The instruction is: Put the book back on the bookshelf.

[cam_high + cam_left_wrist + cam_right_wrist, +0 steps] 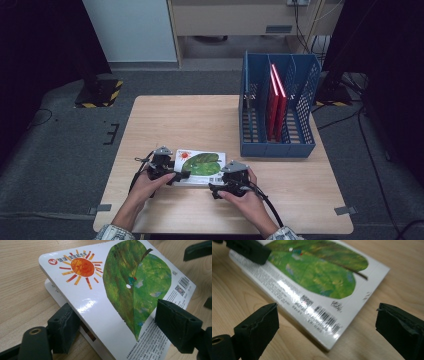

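Book [200, 166] with the green leaf cover lies near your edge of the table [165, 120], well short of the blue file rack [278, 107], which stands at the far right corner with two red books [276, 102] upright in one of its slots. Judging by that, the job looks barely begun: the leaf book has yet to be fully lifted and carried to the rack.

Your left gripper [120, 322] has its jaws either side of the front cover's edge, one below and one above; the cover is tilted up off the pages, so it looks pinched, though you cannot quite see contact on the upper pad. Your right gripper [324, 327] is spread wide, its jaws apart and touching nothing, just off the book's barcode corner.

The book's spine is out of sight. From above, the rack's mesh walls hide its floor, so which slots are free is hard to judge.
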The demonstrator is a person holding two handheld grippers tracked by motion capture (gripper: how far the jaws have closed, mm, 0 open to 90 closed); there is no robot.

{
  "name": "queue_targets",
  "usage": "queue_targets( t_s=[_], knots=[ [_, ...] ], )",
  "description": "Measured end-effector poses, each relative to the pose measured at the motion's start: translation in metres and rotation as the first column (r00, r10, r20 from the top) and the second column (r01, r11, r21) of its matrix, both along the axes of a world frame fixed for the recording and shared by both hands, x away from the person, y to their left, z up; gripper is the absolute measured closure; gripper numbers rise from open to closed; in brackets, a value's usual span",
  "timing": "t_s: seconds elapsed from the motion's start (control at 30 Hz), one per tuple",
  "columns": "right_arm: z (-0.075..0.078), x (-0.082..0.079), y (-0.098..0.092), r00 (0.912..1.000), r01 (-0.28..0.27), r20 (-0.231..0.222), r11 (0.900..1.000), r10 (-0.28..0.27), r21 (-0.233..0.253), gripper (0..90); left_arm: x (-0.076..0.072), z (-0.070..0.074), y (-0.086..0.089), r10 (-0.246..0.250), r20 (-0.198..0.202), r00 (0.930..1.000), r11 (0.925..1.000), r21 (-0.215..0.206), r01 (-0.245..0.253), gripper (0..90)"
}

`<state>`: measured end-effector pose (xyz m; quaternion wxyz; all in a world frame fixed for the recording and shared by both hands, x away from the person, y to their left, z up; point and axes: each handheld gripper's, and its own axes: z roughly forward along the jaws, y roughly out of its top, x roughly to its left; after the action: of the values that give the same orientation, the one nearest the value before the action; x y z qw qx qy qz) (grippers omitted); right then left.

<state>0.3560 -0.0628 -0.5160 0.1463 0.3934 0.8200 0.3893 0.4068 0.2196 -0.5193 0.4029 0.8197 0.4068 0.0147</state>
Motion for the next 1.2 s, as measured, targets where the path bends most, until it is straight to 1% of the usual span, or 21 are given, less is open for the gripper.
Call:
queue_targets(
  t_s=[0.07, 0.17, 0.3, 0.37, 0.43, 0.5, 0.53, 0.6, 0.67, 0.73, 0.83, 0.97, 1.2],
  knots=[
    [0.001, 0.006, -0.004, 1.0, 0.009, 0.001, 1.0, -0.009, 0.007, 6.5, 0.0, 0.0, 0.0, 0.0, 0.001, 1.0, 1.0, 0.0, 0.0, 20.0],
    [-0.001, 0.014, -0.007, 0.9999, 0.01, -0.005, 1.0, -0.01, 0.016, 7.4, 0.0, 0.0, 0.0, 0.0, 0.003, 1.0, 1.0, 0.001, 0.0, 19.9],
    [-0.004, 0.023, -0.007, 0.9997, 0.021, -0.007, 1.0, -0.021, 0.012, 8.0, 0.0, 0.0, -0.001, -0.001, 0.005, 1.0, 1.0, 0.001, 0.001, 19.9],
    [-0.007, 0.027, -0.006, 0.9995, 0.026, -0.016, 0.999, -0.026, 0.021, 8.4, 0.0, 0.0, -0.001, -0.001, 0.005, 1.0, 1.0, 0.001, 0.001, 19.9],
    [-0.011, 0.03, -0.004, 0.9989, 0.03, -0.037, 0.999, -0.029, 0.026, 7.7, -0.001, 0.0, -0.001, -0.002, 0.008, 1.0, 1.0, 0.004, 0.002, 20.0],
    [-0.013, 0.033, -0.004, 0.9987, 0.025, -0.046, 0.998, -0.023, 0.051, 7.7, 0.0, 0.0, -0.001, -0.002, 0.008, 1.0, 1.0, 0.003, 0.002, 19.9],
    [-0.013, 0.033, -0.004, 0.9981, 0.026, -0.057, 0.998, -0.022, 0.059, 7.7, 0.0, 0.0, -0.001, -0.003, 0.008, 1.0, 1.0, 0.004, 0.003, 19.9],
    [-0.014, 0.034, -0.003, 0.9983, 0.016, -0.057, 0.997, -0.012, 0.07, 7.7, 0.0, -0.001, -0.002, -0.007, 0.012, 0.9999, 1.0, 0.006, 0.007, 19.9],
    [-0.016, 0.034, -0.002, 0.9966, 0.018, -0.081, 0.996, -0.011, 0.092, 7.4, 0.0, -0.001, -0.003, -0.01, 0.015, 0.9998, 0.9999, 0.006, 0.01, 19.7],
    [-0.017, 0.035, -0.001, 0.996, 0.009, -0.09, 0.994, 0.0, 0.11, 7.2, -0.001, -0.001, -0.004, -0.015, 0.019, 0.9997, 0.9998, 0.01, 0.015, 19.2],
    [-0.019, 0.036, 0.002, 0.9966, 0.009, -0.082, 0.994, 0.0, 0.111, 3.9, -0.001, -0.001, -0.005, -0.016, 0.017, 0.9997, 0.9998, 0.01, 0.016, 18.7],
    [-0.02, 0.038, 0.003, 0.996, 0.012, -0.09, 0.993, -0.001, 0.119, 1.2, 0.0, -0.001, -0.005, -0.021, 0.017, 0.9996, 0.9997, 0.014, 0.021, 18.6],
    [-0.02, 0.038, 0.004, 0.9953, 0.021, -0.096, 0.993, -0.009, 0.12, 1.1, 0.0, 0.0, -0.006, -0.023, 0.013, 0.9996, 0.9996, 0.014, 0.023, 18.7]
  ],
)
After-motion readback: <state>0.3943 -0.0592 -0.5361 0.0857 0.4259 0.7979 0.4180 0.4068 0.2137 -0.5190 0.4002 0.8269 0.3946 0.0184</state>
